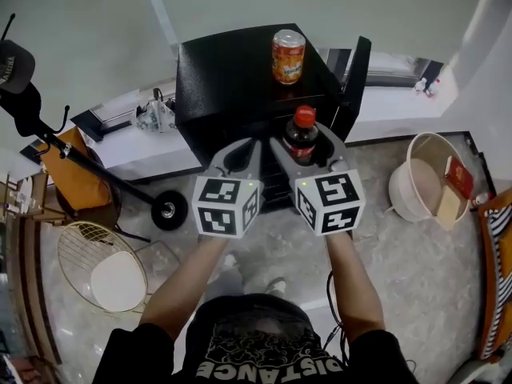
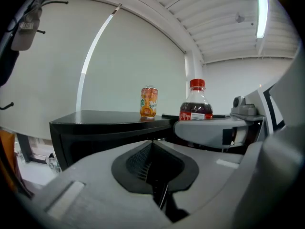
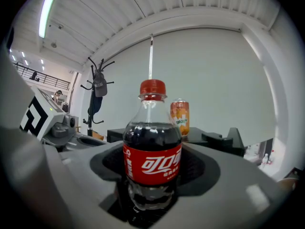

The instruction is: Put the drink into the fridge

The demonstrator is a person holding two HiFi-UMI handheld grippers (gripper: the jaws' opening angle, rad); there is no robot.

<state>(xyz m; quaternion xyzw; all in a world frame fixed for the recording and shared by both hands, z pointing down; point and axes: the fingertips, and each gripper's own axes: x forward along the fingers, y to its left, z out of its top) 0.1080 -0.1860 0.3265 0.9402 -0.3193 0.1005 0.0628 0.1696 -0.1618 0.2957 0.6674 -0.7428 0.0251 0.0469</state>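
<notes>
A black mini fridge (image 1: pixel 232 78) stood at 12 o'clock in the head view, ahead of a person's two hand-held grippers. The right gripper (image 1: pixel 302 140), toward 1 o'clock from frame centre, had its fingers (image 1: pixel 332 146) clamped wide around an upright, red-capped cola bottle (image 1: pixel 302 134), held off the floor in front of the fridge. The left gripper (image 1: pixel 250 144), just beside it at 9 o'clock, was empty, fingers pressed together. An orange drink can (image 1: pixel 288 56) stood on the fridge top, at 12 o'clock from the bottle.

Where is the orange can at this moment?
In the head view the orange can stands upright on top of the black fridge, right of centre, beyond the cola bottle held in the right gripper.
</notes>
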